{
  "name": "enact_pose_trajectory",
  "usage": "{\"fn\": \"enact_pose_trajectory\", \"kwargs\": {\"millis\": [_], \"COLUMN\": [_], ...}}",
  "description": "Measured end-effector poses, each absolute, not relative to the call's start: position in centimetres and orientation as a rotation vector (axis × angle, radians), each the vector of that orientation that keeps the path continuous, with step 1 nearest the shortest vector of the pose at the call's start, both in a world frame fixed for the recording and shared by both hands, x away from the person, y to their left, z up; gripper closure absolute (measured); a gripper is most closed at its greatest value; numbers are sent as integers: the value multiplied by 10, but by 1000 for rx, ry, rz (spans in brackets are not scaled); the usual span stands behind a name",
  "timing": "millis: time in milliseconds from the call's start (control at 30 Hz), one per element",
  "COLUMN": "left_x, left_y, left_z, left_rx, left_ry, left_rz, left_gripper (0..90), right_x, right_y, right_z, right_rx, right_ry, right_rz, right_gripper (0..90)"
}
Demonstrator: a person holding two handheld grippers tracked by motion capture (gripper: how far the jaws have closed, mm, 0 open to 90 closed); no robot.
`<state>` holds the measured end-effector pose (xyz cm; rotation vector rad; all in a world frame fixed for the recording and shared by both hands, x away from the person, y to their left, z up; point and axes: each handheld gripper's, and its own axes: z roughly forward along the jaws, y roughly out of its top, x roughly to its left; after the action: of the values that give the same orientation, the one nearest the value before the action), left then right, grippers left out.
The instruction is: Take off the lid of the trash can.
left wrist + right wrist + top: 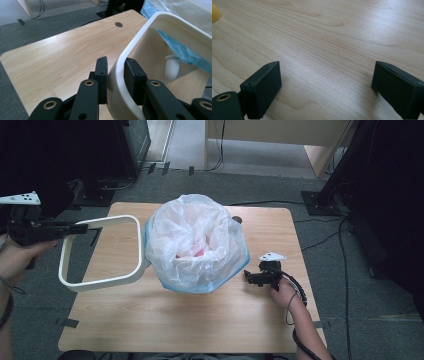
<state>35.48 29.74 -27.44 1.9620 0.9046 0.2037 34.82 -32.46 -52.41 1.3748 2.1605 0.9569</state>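
- High view: a wooden tabletop (200,320) carries a bin lined with a white plastic bag (192,240), standing near the middle.
- The left claw (75,229) holds a cream, square-shaped ring (100,282) by 1 side, lifted at the tabletop's left edge beside the bin; it looks like the bin's rim frame, held off so the bag is free.
- Left gripper view: the 2 black pads (101,75) clamp the ring's wall (117,82) between them.
- Right gripper view: the right claw (325,87) is spread wide and empty, low over bare wood.
- In the high view it rests just right of the bin, probably waiting.
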Motion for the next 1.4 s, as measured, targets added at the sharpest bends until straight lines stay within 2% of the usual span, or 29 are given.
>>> {"fn": "enact_pose_trajectory", "kwargs": {"millis": [967,1400], "left_x": [344,346], "left_y": [324,317], "left_z": [-316,-345], "left_rx": [1999,2034], "left_ry": [972,969], "left_rz": [197,186], "left_gripper": [735,734], "right_x": [348,348], "right_y": [-325,-325], "right_z": [-524,-524], "right_rx": [1374,1377], "right_ry": [2161,2161], "right_rz": [957,957], "right_gripper": [90,90]}}
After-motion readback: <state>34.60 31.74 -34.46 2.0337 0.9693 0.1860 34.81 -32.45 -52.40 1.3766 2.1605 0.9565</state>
